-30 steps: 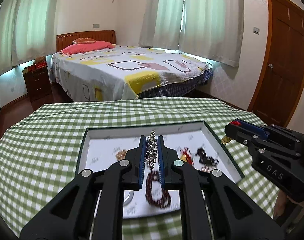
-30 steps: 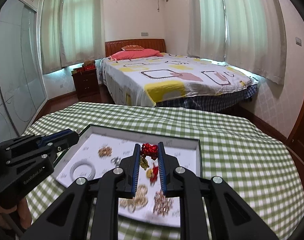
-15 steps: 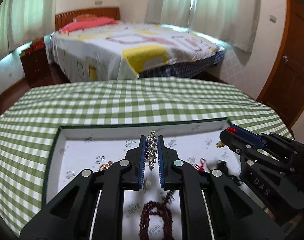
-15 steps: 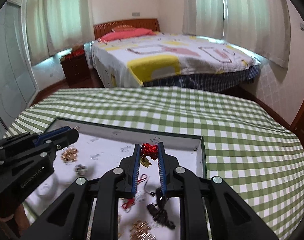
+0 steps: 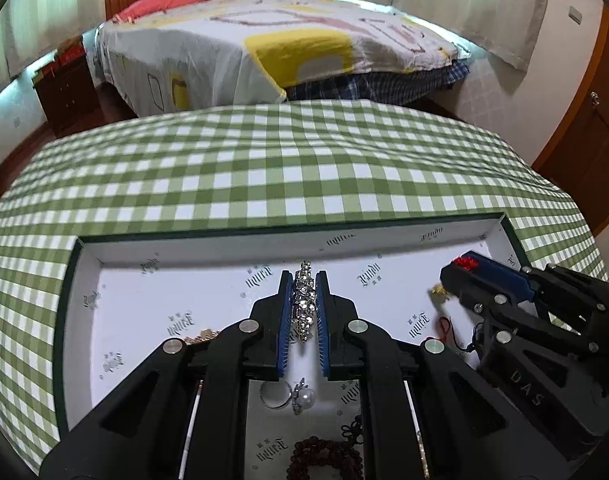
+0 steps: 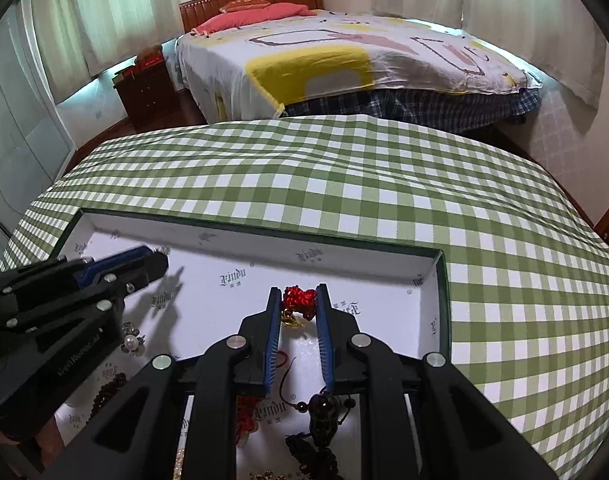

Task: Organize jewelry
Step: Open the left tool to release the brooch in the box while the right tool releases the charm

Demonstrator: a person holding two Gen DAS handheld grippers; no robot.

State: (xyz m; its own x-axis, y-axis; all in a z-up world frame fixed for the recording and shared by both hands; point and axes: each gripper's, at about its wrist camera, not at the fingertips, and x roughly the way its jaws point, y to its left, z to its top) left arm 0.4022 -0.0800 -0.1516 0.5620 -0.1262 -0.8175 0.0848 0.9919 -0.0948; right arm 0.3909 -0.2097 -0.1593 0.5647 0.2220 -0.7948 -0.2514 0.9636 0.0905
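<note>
A green-and-white checked cloth (image 5: 304, 160) covers the surface, which runs out toward a bed (image 5: 288, 36) with a white spread patterned in yellow blocks and a pink pillow against a wooden headboard. Pale curtains hang along the walls, a dark wooden nightstand (image 5: 66, 92) stands at the bed's side, and a brown door (image 5: 584, 132) shows at the right edge of the left wrist view. On the cloth sits a shallow tray (image 5: 208, 246) with a dark green rim and a white printed lining, and both tools hang over it, tilted downward. The left tongs (image 5: 304, 304) are clamped on a rhinestone piece (image 5: 303, 300) — a narrow strip of clear, glittering stones standing upright between the blue pads, its top poking past the tips, held above the tray's lining. The right tongs (image 6: 299, 308) are clamped on a red knotted charm (image 6: 300, 299), a bunch of red cord with a small gold bit hanging just beneath it, likewise held over the tray near its right wall. Loose on the lining below lie a silver ring (image 5: 275, 394) just beside a pearl brooch (image 5: 304, 396), a dark brown bead bracelet (image 5: 324, 458) at the near edge, a thin red cord (image 5: 444, 326), and — in the right wrist view — a dark beaded pendant (image 6: 324, 412).
</note>
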